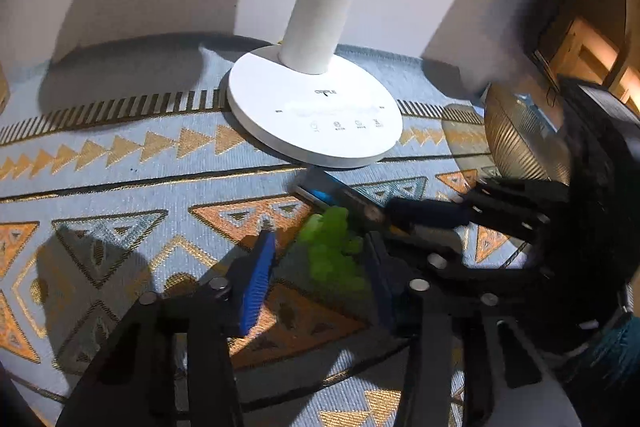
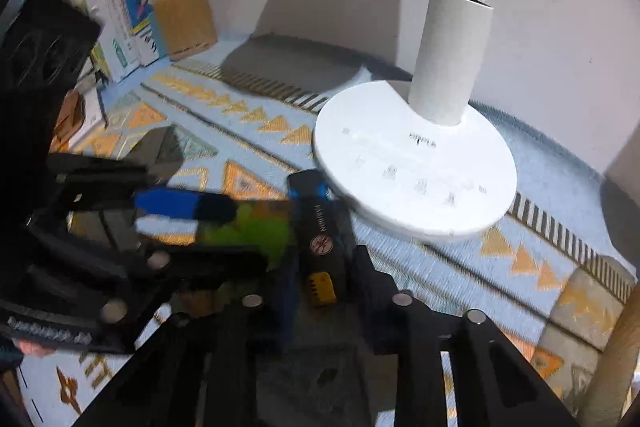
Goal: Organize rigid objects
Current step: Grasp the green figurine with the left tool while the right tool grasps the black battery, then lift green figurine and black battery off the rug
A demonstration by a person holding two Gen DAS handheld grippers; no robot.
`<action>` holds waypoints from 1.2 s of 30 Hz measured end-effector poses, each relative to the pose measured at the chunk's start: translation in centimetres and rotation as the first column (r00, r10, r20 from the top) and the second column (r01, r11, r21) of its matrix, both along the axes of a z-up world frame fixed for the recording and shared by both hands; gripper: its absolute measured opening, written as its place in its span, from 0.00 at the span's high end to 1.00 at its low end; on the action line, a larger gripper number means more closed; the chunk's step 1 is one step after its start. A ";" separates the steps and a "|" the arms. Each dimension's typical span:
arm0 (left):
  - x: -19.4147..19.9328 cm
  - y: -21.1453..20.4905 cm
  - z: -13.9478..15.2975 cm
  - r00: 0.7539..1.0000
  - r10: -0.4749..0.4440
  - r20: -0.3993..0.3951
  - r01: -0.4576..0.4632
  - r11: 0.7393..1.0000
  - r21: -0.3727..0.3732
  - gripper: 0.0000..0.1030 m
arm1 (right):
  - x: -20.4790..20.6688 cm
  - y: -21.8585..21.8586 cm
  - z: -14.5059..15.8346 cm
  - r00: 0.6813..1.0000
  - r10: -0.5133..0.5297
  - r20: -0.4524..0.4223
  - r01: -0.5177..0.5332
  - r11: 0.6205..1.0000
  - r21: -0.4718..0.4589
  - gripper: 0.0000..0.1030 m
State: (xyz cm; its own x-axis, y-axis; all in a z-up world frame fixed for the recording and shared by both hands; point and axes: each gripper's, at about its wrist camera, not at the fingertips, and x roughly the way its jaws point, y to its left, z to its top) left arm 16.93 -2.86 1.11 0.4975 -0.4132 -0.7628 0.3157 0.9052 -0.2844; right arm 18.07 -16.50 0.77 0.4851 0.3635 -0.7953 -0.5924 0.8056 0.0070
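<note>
Beside lamp base [image 2: 416, 171], black box [image 2: 320, 227] btwn right claw [image 2: 324, 279] fingers, long axis pointing lampward, prob. gripped

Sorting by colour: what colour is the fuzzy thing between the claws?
Bright green toy, blurred; clearest in the left wrist view.

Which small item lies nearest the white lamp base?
The black rectangular bar with a yellow end: its tip reaches the round white lamp base, while the fuzzy green object sits farther back.

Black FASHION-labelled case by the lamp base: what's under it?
The black rectangular case lies on the blue-and-orange patterned tablecloth, its far end against the round white lamp base. A fuzzy green object sits beside it. Anything directly beneath the case is covered.
</note>
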 end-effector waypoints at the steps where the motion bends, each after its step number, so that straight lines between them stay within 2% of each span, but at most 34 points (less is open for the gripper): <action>1: -0.1 -0.3 0.0 1.000 0.001 0.005 -0.001 1.000 0.020 0.54 | -0.9 -0.5 0.1 1.000 -0.018 -0.003 0.018 1.000 -0.017 0.77; 5: -0.4 -2.1 -0.2 0.999 -0.004 0.053 -0.004 0.990 0.138 0.57 | -4.2 -3.7 0.3 0.991 -0.128 -0.036 0.127 0.991 -0.044 0.77; 7: -0.8 -2.9 -0.2 0.997 -0.017 0.074 0.003 0.983 0.183 0.70 | -5.9 -5.3 0.3 0.984 -0.170 -0.050 0.168 0.985 -0.042 0.77; 11: -3.1 -2.9 0.3 0.998 -0.038 0.059 0.030 0.989 0.142 0.70 | -10.5 -7.5 0.6 0.977 -0.178 -0.114 0.182 0.983 0.031 0.77; 13: -5.8 -2.7 0.8 0.997 -0.035 0.062 0.027 0.991 0.128 0.70 | -13.2 -8.3 0.9 0.976 -0.176 -0.131 0.184 0.981 0.057 0.77; 18: -13.5 -1.8 1.4 0.999 -0.012 0.048 0.009 0.997 0.072 0.70 | -19.9 -8.4 1.0 0.977 -0.159 -0.142 0.169 0.984 0.061 0.77; 21: -17.4 -1.6 0.8 1.000 0.004 0.030 -0.006 0.997 0.077 0.69 | -23.1 -7.9 0.8 0.978 -0.170 -0.123 0.175 0.984 0.031 0.76; 22: -18.0 -1.6 0.4 1.000 0.011 0.020 -0.013 0.997 0.079 0.69 | -23.9 -7.6 0.8 0.979 -0.175 -0.109 0.177 0.984 0.010 0.73; 24: -18.8 -1.5 0.4 0.999 0.025 0.035 -0.028 0.996 0.081 0.68 | -24.4 -7.2 0.7 0.979 -0.176 -0.108 0.177 0.984 0.000 0.60; 25: -19.0 -1.4 0.5 0.999 0.033 0.024 -0.035 0.996 0.077 0.68 | -24.5 -6.8 0.6 0.977 -0.178 -0.118 0.180 0.984 0.000 0.45; 26: -19.0 -1.4 0.6 0.999 0.037 0.015 -0.038 0.997 0.069 0.61 | -24.6 -6.5 0.6 0.975 -0.184 -0.124 0.185 0.983 -0.007 0.37; 28: -19.0 -1.2 0.8 1.000 0.030 -0.006 -0.030 0.999 0.035 0.51 | -24.8 -5.7 0.4 0.975 -0.193 -0.108 0.190 0.981 -0.037 0.37; 30: -19.2 -1.3 0.8 1.000 0.028 -0.007 -0.027 0.999 0.043 0.34 | -24.8 -5.3 0.2 0.972 -0.214 -0.092 0.210 0.976 -0.055 0.37; 31: -19.4 -1.5 0.7 0.999 0.038 -0.001 -0.038 0.997 0.071 0.23 | -24.6 -5.4 0.2 0.968 -0.228 -0.102 0.224 0.973 -0.050 0.36; 36: -19.7 -2.5 0.2 0.998 0.043 0.040 -0.049 0.989 0.137 0.23 | -23.3 -6.1 0.4 0.958 -0.250 -0.139 0.250 0.968 -0.018 0.32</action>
State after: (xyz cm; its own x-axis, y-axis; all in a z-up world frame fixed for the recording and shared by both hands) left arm -2.79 -5.38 1.36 0.5426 -0.2815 -0.7914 0.2809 0.9487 -0.1448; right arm -5.28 -22.60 1.21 0.4452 0.2447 -0.8613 -0.3655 0.9278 0.0747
